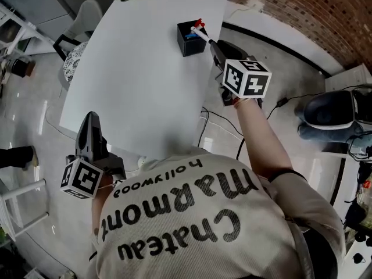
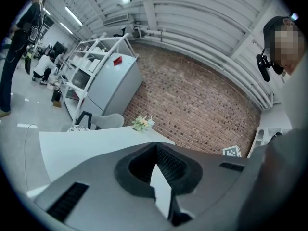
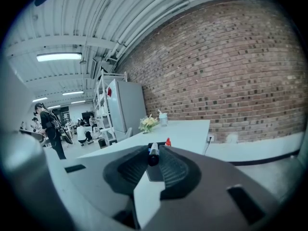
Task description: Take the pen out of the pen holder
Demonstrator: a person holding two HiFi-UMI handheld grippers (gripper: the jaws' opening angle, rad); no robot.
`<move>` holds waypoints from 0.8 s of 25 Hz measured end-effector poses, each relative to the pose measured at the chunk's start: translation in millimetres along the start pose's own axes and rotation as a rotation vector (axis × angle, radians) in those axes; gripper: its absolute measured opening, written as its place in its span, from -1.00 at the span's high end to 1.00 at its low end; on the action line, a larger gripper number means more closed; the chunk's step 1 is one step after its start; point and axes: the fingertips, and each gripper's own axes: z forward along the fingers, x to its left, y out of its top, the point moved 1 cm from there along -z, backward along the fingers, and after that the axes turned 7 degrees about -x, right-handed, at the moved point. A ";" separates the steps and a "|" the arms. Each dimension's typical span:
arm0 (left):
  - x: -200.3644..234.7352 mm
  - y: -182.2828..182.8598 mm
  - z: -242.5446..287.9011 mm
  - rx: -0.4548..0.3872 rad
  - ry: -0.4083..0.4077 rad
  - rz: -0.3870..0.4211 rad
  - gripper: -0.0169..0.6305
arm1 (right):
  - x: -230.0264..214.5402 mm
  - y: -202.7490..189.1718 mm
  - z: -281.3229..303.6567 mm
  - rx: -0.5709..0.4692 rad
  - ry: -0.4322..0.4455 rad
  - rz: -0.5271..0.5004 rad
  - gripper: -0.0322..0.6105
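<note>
Evidently the right gripper (image 1: 211,43) has the pen (image 1: 201,35) in hand: in the right gripper view its jaws are closed tight on the barrel, whose dark end faces the camera between the ribbed pads. The pen is a thin, light, stiff plastic stick with a smooth white barrel, so it likely needs little force but may pivot or slide if pinched near one end. A hold across the barrel, clear of the tip, looks soundest, and that is roughly where the jaws sit.

In the head view the pen slants from the jaws toward the pen holder (image 1: 187,42), a small black open-topped box that stands on the white table (image 1: 145,74) near its right edge. The pen's far end lies over the holder's right rim. Whether that end is inside the opening or just above it cannot be told. Something blue shows inside the holder, and a red tip (image 1: 199,22) pokes up at its rim, though it is unclear if the red belongs to the gripped pen or to another one. The holder is light enough that a sideways drag could tip it.

The left gripper (image 1: 91,121) hangs at the table's near edge, well apart from the holder, with its jaws together at the tips and nothing between them.
</note>
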 end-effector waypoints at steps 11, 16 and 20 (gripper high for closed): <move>17.2 13.1 2.2 0.005 -0.060 -0.017 0.95 | 9.3 3.5 -16.6 -0.026 -0.080 0.061 0.67; 30.1 28.9 -1.6 0.023 -0.073 -0.010 0.95 | 17.3 3.8 -24.5 -0.040 -0.133 0.110 0.67; 43.7 41.9 -7.5 0.011 -0.089 -0.009 0.95 | 25.9 3.6 -32.2 -0.059 -0.172 0.152 0.68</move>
